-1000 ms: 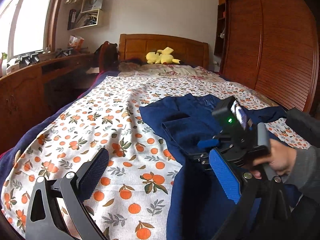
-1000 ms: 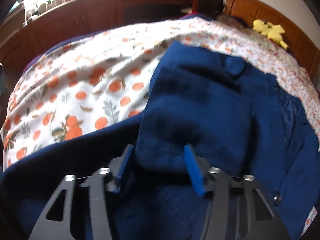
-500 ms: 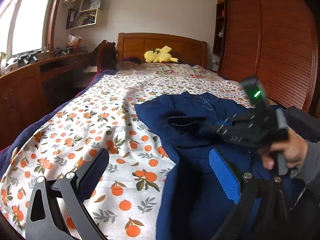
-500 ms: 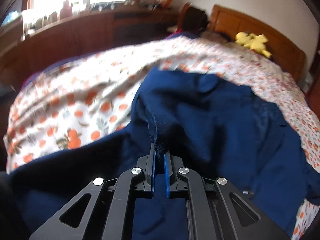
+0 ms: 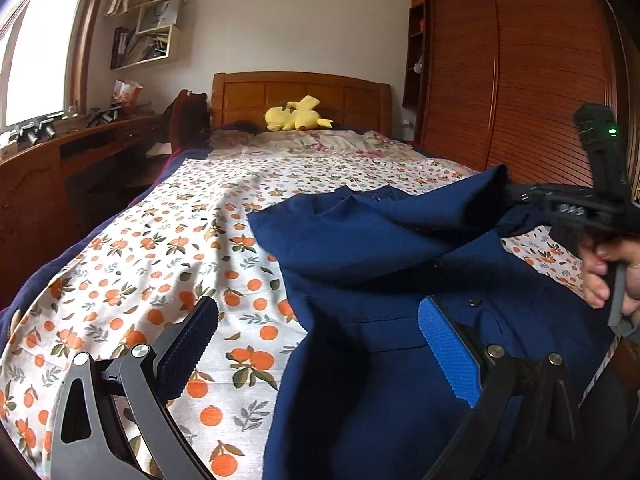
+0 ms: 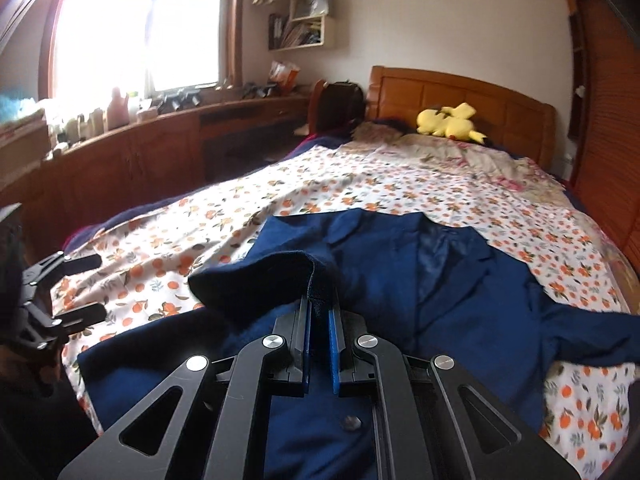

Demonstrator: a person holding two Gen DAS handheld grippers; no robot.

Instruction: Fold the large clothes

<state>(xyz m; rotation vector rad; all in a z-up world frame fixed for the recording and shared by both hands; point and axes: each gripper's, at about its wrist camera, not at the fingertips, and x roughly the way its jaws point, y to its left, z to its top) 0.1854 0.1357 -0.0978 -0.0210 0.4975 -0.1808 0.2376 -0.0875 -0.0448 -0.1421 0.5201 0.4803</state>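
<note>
Right wrist view shows the right hand-held gripper [image 6: 319, 334] pinching the navy jacket [image 6: 440, 280] sleeve; carry it across smoothly, left hand-held gripper [image 5: 316, 344] spread.

Jacket [image 6: 440, 292]: deep navy blue, plain, dark round buttons, shinier blue lining at collar. Bedsheet [image 5: 168, 248]: white, printed with orange fruits and grey-green leaves. Blanket [image 5: 320, 144] by headboard: pale cream, faded pink floral. Plush toy [image 5: 296, 116]: bright yellow. Headboard [image 5: 300, 96]: warm orange-brown wood. Wardrobe [image 5: 520, 80]: reddish-brown, fine horizontal slats. Left claw [image 5: 320, 344]: black frame, silver rivets, blue textured pads. Right claw [image 6: 319, 344]: black frame, blue pads. Wall [image 5: 300, 16]: off-white.
</note>
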